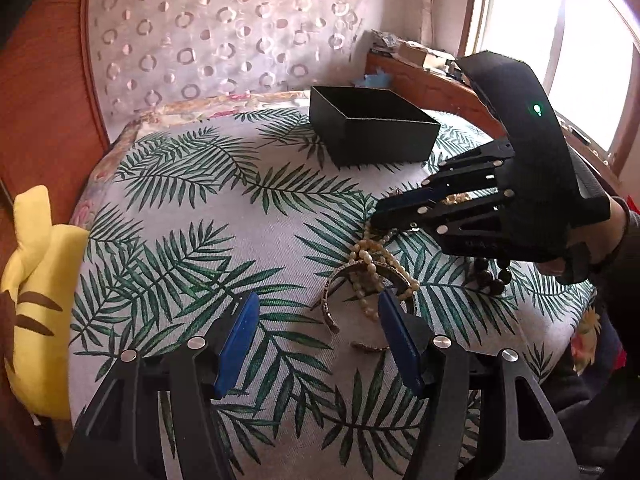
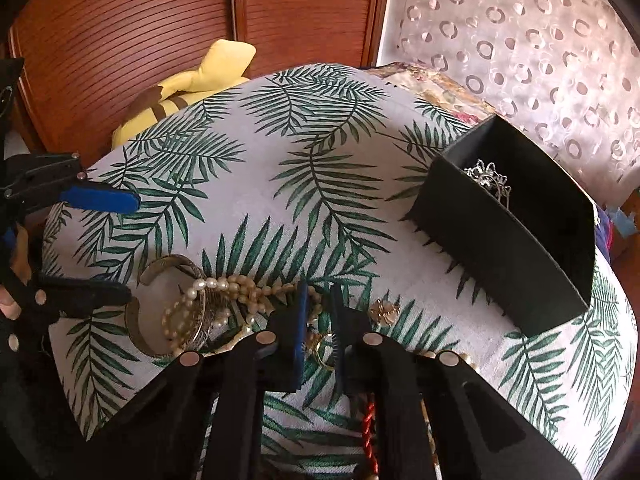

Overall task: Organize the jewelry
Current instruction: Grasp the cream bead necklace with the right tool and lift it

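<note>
Jewelry heap sits on the leaf-print cloth [image 1: 224, 216], near its right front part in the left wrist view, well apart from the black box [image 1: 372, 128] further back. Surface under the cloth looks like a bed or cushion; can't tell which.

Contents of heap:
- pearl necklace [image 1: 370, 264]: loose strand, limp, likely light. Draped over and through the bangle, so lifting one probably drags the other. Beads round and slick; judge a pinch across a bunched section safer than on a single bead.
- metal bangle [image 1: 334, 280]: open cuff, rigid, lying flat. Best hold is across the band, one pad inside, one outside.
- dark bead bracelet [image 1: 490, 270]: partly hidden behind right claw.
- small gold flower piece [image 2: 384, 310] and gold ring [image 2: 324, 350]: tiny, flat on cloth, hard to pinch without catching fabric.

Right claw [image 2: 318, 300]: fingers close together down in the heap, gold chain or ring between them. Whether they actually clamp it, cannot tell.

Left claw [image 1: 318, 308]: jaws wide apart, holding nothing, hovering just short of the bangle and pearls.

Box already holds a silver filigree piece [image 2: 486, 176]. Open top, no lid visible.

Risk: tangled strands coming up as one clump. Yellow plush [image 1: 36, 300] at bed edge, out of the way.
</note>
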`<state>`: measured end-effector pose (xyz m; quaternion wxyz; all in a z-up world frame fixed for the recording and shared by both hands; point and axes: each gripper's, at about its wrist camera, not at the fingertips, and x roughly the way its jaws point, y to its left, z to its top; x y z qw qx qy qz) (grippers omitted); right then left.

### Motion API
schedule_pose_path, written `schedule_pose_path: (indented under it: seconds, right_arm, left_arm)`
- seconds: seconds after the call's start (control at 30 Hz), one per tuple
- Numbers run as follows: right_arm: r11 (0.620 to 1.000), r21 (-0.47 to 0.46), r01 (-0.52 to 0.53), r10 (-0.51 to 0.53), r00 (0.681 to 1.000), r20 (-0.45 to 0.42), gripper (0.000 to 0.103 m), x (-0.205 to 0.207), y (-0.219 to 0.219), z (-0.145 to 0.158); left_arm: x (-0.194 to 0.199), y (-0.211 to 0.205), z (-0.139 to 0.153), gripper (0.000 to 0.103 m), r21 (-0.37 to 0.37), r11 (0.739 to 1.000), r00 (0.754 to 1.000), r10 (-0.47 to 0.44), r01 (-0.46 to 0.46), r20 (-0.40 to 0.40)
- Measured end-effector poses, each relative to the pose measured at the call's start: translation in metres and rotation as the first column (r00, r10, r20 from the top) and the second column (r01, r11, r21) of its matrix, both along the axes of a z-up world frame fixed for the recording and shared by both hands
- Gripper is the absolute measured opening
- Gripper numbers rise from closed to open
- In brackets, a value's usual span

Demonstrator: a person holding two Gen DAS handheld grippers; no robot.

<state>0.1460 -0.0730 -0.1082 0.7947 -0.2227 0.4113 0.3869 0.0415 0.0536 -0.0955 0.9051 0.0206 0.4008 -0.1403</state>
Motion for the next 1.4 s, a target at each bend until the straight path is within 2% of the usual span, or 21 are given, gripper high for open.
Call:
schedule_pose_path:
  seconds: [0.03, 0.17, 0.27, 0.33, 0.47, 0.63, 0.9, 1.2, 1.3, 1.4]
  right_arm:
    - [1.0, -0.008, -0.014, 0.014, 1.0, 0.004, 0.005, -0.001, 0.002, 0.0]
    - [0.999, -0.032, -0.035, 0.036, 0.999, 0.032, 0.005, -0.007, 0.005, 0.001]
    - [0.999, 0.039, -0.008, 0.006, 0.998, 0.066, 0.005, -0.009, -0.006, 0.015]
    - [0.996, 0.089, 0.004, -0.012, 0.996, 0.091, 0.005, -0.014, -0.015, 0.03]
    - [0.985, 0.174, 0.007, -0.033, 0.989, 0.147, 0.005, -0.025, -0.032, 0.068]
    - [0.981, 0.194, 0.007, -0.046, 0.979, 0.197, 0.005, -0.03, -0.039, 0.093]
    - [0.965, 0.263, 0.013, -0.085, 0.961, 0.264, 0.005, -0.036, -0.055, 0.13]
    - [0.957, 0.289, 0.029, -0.135, 0.926, 0.353, 0.005, -0.042, -0.07, 0.166]
    - [0.956, 0.291, 0.035, -0.138, 0.929, 0.344, 0.005, -0.039, -0.074, 0.168]
    - [0.972, 0.23, 0.053, -0.132, 0.93, 0.343, 0.005, -0.035, -0.07, 0.156]
  left_arm:
    - [0.0, 0.0, -0.001, 0.059, -0.001, 1.0, 1.0, 0.001, -0.001, -0.003]
    - [0.0, 0.001, -0.004, 0.059, -0.005, 1.0, 1.0, 0.006, -0.006, -0.015]
    - [0.002, 0.0, -0.007, 0.061, -0.011, 1.0, 1.0, -0.002, 0.002, -0.024]
    - [0.001, -0.003, -0.008, 0.067, -0.009, 1.0, 1.0, -0.011, 0.01, -0.023]
    - [0.003, -0.015, -0.009, 0.068, -0.005, 0.999, 0.999, -0.044, 0.044, -0.024]
    - [0.011, -0.024, -0.012, 0.071, -0.036, 0.996, 0.996, -0.078, 0.076, -0.037]
    - [0.013, -0.032, -0.01, 0.071, -0.016, 0.996, 0.996, -0.088, 0.087, -0.023]
    - [0.013, -0.034, -0.003, 0.071, -0.023, 0.995, 0.996, -0.093, 0.092, -0.007]
    - [0.015, -0.04, -0.002, 0.072, -0.023, 0.994, 0.995, -0.104, 0.104, -0.005]
    - [0.018, -0.05, -0.003, 0.072, -0.017, 0.992, 0.992, -0.124, 0.124, -0.007]
